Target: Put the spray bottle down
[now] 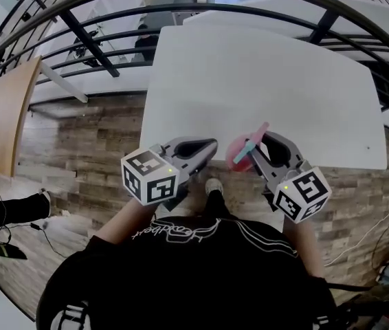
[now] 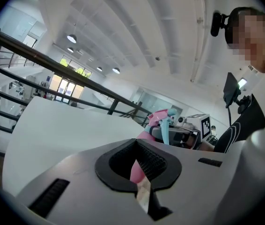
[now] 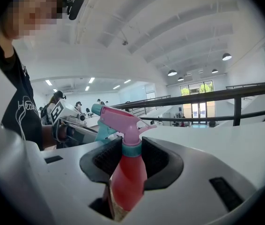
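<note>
The left gripper (image 1: pixel 208 146) hung idle beside the work, its jaws drawn nearly together on nothing, probably kept clear. Just to its right, the spray bottle (image 1: pixel 241 151) was at the near edge of the bench (image 1: pixel 263 74); contact with the top could not be told. The right gripper (image 1: pixel 266 141) carried it, jaws clamped on the red body, the pink trigger head poking out past their tips.

Black lettered shirt (image 1: pixel 201 273), grey left tool (image 1: pixel 213 146), right tool (image 1: pixel 260 143)
</note>
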A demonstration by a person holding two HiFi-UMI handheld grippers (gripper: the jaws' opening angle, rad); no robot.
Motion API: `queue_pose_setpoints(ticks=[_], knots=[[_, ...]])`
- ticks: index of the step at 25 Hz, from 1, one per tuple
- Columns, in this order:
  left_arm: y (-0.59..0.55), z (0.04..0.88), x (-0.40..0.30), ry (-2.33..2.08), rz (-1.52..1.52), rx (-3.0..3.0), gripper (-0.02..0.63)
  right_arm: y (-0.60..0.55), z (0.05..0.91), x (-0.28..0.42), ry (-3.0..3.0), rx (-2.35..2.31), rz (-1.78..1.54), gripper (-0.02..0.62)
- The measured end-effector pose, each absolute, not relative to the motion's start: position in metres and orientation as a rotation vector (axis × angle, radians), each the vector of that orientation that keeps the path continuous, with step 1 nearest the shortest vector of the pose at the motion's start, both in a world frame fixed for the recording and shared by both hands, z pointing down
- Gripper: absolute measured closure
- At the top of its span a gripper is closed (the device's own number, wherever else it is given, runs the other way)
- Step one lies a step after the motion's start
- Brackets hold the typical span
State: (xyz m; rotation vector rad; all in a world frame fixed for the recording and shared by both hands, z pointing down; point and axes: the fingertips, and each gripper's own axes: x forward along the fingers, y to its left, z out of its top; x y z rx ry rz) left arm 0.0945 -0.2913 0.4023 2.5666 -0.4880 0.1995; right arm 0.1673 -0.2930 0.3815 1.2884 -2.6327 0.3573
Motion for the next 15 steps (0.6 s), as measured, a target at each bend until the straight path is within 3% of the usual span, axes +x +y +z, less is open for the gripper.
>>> queue_pose_setpoints(ticks=[15], knots=[[-0.352, 0.417, 0.104, -0.539, 0.200, 2.511, 0.598, -0.395, 0.353, 0.188, -2.635, 1.342, 0.132, 0.466]])
